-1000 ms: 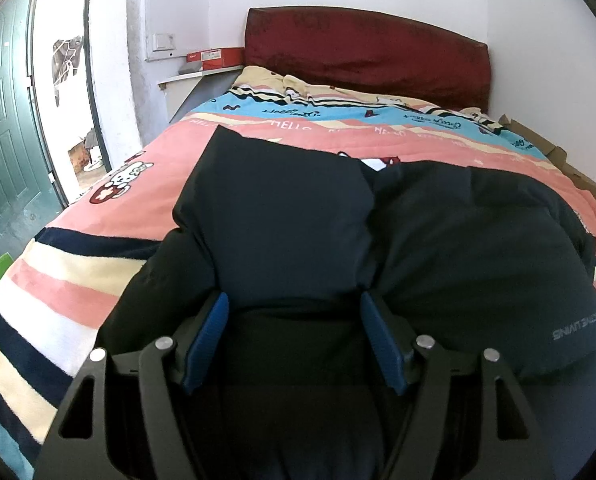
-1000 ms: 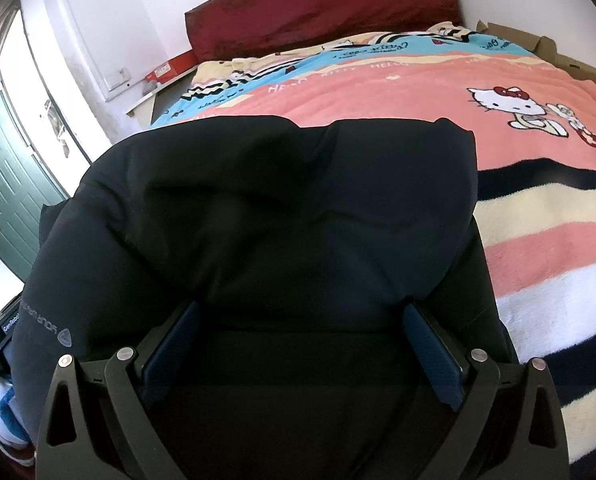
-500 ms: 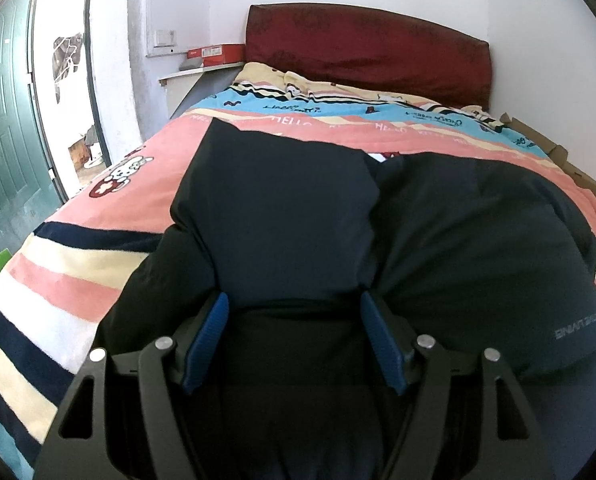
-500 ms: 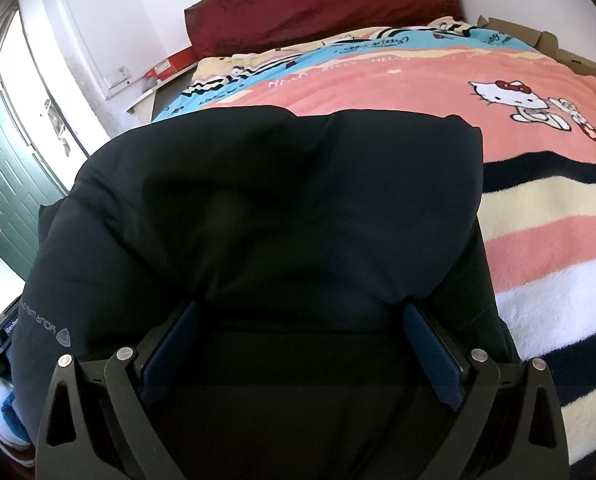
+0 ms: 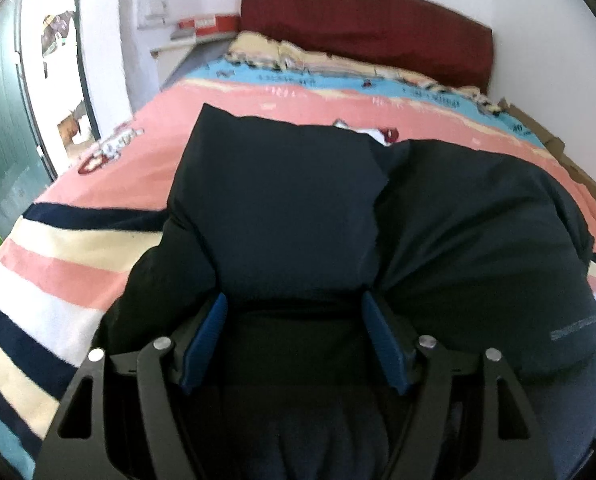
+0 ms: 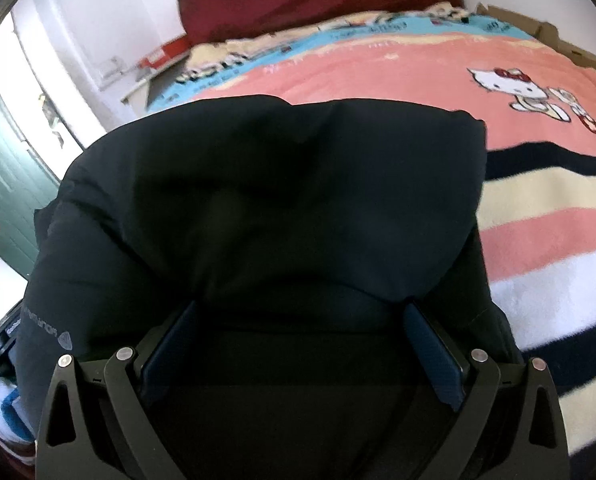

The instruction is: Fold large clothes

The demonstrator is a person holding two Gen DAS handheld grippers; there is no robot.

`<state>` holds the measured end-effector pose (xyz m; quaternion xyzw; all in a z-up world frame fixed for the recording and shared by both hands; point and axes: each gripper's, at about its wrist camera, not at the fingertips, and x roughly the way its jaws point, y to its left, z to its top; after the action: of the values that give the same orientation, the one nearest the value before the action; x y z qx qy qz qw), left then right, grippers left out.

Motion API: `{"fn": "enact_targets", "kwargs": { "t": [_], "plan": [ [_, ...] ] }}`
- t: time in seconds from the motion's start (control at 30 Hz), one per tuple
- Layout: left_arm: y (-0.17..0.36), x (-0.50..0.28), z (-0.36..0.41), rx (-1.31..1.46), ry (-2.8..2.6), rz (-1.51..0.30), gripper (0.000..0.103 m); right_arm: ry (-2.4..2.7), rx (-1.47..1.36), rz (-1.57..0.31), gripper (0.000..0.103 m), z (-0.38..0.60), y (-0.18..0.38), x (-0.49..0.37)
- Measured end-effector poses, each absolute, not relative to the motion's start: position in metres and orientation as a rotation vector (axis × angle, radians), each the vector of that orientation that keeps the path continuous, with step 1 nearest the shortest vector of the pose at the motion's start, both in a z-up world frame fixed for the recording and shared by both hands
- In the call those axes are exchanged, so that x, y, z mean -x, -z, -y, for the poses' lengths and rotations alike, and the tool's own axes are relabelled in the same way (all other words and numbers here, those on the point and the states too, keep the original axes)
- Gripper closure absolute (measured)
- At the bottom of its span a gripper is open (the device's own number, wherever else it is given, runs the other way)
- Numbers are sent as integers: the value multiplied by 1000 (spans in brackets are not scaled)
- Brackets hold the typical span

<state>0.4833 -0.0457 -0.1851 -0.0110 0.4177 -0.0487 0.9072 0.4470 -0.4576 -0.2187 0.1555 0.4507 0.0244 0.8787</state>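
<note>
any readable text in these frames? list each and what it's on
Grey print on the black jacket sleeve: mirrored and blurred, not readable.
Dark lettering on the blanket blue band: too blurred to read.
Red box label: too small to read.
Nothing else legible.

jacket (image 5: pixel 478 232): smooth matt cloth (puffy) | blanket (image 6: pixel 538 240): fleecy | headboard (image 5: pixel 370 28): matt fabric
</note>
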Motion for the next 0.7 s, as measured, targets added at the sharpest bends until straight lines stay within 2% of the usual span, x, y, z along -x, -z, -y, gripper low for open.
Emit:
{"fn": "enact_targets", "kwargs": {
  "t": [0.13,0.33,0.43,0.53,0.7],
  "plan": [
    [155,-469,29,38,110,-901,35,-46,-324,-958,5,459,195,-436],
    [101,-443,-24,88,75,-863,35,-48,-369,-838,1,498,137,-390],
    [94,-441,-46,104,55,-900,35,-25,-380,-823,0,524,118,-375],
    [103,-443,-57,139,70,-954,34,-12,-396,-869,0,540,123,-369],
    [141,-445,-57,206,145,-1064,34,-44,-472,-1009,1,546,177,-376]
  ]
}}
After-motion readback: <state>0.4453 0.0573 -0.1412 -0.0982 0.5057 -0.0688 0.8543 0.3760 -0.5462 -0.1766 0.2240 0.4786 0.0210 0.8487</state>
